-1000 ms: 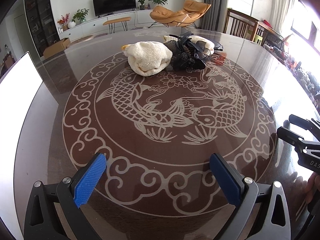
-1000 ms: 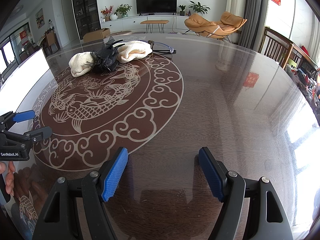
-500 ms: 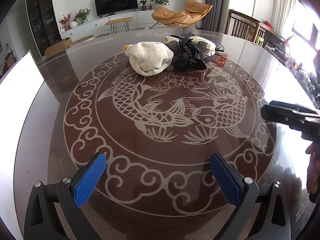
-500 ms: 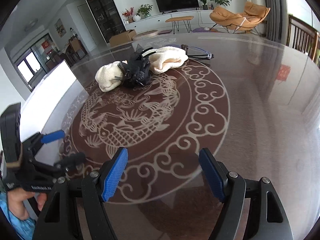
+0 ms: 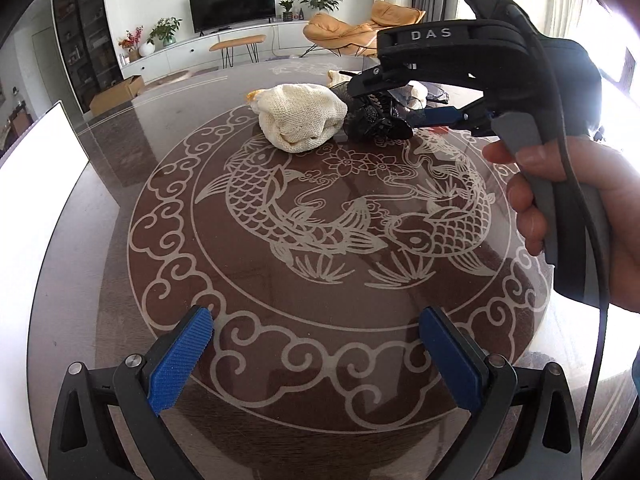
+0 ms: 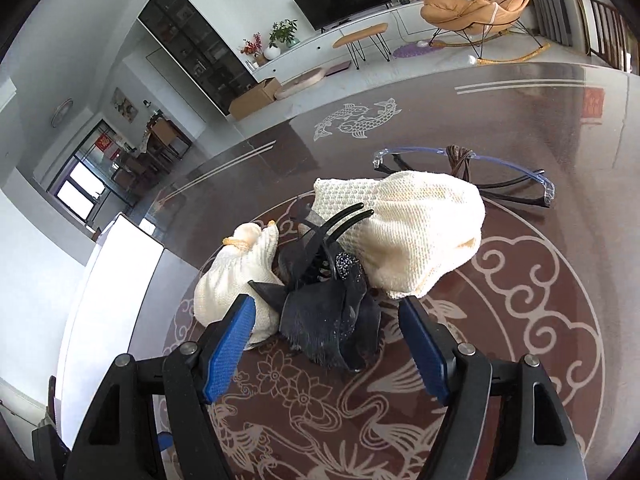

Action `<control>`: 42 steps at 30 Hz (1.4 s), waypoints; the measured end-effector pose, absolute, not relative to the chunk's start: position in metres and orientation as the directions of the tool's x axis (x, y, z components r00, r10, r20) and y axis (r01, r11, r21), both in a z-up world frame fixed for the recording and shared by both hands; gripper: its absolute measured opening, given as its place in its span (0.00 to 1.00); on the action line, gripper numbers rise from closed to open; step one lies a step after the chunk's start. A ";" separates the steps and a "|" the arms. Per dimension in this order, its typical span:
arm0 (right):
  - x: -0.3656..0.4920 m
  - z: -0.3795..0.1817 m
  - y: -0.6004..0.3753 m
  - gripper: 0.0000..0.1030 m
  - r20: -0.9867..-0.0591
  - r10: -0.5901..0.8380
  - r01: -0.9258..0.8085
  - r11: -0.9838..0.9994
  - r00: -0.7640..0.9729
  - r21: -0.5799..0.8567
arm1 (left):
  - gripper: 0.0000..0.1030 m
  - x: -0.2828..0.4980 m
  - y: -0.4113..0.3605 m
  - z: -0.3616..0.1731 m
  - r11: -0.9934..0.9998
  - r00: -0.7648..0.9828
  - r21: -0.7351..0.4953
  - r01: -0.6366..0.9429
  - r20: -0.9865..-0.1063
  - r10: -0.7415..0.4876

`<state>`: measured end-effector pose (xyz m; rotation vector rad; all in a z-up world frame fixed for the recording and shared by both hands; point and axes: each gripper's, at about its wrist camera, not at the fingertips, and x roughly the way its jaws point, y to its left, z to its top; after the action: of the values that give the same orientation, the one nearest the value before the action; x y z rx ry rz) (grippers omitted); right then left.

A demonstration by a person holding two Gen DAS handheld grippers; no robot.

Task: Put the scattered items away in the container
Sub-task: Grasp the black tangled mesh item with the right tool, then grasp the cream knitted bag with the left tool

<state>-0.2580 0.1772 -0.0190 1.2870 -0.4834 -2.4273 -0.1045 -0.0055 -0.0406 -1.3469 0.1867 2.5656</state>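
A black bow hair claw clip lies between two cream knitted pouches on the round table. My right gripper is open, its blue pads on either side of the clip, close above it. Clear-framed glasses and a dark hair tie lie behind the pouches. In the left wrist view the right gripper reaches over the pile; one pouch and the clip show. My left gripper is open and empty over the near table. A white container stands at the left.
The brown glass table bears a fish pattern. The white container's wall stands left of the pile. A hand holds the right gripper at the right side of the left wrist view.
My right gripper has swung left and forward across the table to the pile, its pads now on either side of the black clip. My left gripper has stayed in place.
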 end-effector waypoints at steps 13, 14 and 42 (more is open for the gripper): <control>-0.163 -0.006 0.218 0.34 -0.756 -0.407 0.309 -0.909 -0.512 0.279 | 1.00 -0.104 -0.006 -0.041 -0.964 -0.548 0.003 -0.266 -0.823 0.149; -0.145 -0.007 0.231 0.36 -0.756 -0.410 0.306 -0.908 -0.510 0.286 | 1.00 -0.104 -0.006 -0.041 -0.964 -0.548 0.004 -0.266 -0.823 0.148; -0.108 -0.029 0.242 0.71 -0.793 -0.186 0.305 -0.952 -0.580 0.001 | 1.00 -0.180 0.003 -0.021 -0.975 -0.492 -0.089 -0.204 -0.852 0.181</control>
<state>-0.1083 0.2423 -0.0286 1.2633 0.1958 -2.5623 -0.1803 0.0031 -0.0206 -1.4434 0.0343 2.5365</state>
